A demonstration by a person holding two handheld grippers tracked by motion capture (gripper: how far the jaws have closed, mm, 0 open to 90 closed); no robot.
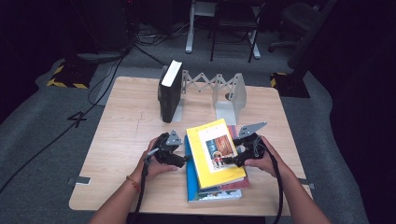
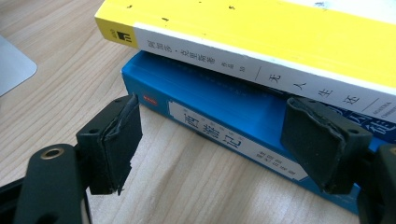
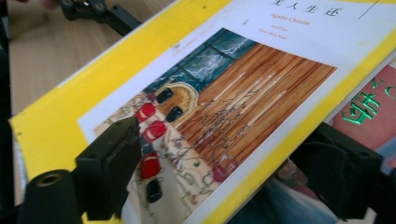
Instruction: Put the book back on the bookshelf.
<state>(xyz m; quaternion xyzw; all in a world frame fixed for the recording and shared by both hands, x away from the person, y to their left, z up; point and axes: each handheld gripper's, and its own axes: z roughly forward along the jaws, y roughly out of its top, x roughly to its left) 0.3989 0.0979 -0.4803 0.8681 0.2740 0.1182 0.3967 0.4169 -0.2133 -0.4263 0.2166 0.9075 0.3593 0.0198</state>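
A yellow book (image 1: 215, 151) (image 2: 280, 28) (image 3: 261, 70) with a picture cover lies skewed on top of a small stack at the table's front. Under it are a blue book (image 1: 190, 175) (image 2: 210, 93) and a red book (image 3: 369, 112). My right gripper (image 1: 229, 161) (image 3: 229, 140) is shut on the yellow book's right edge, one jaw on the cover and the other beneath the edge. My left gripper (image 1: 184, 159) (image 2: 210, 135) stands open at the stack's left side, its jaws just in front of the blue book's spine and apart from it.
A black book (image 1: 169, 91) stands upright against the left end of a grey folding book rack (image 1: 219, 86) at the back of the wooden table (image 1: 126, 135). A corner of the rack's base plate (image 2: 11, 65) lies left of my left gripper. Chairs stand beyond the table.
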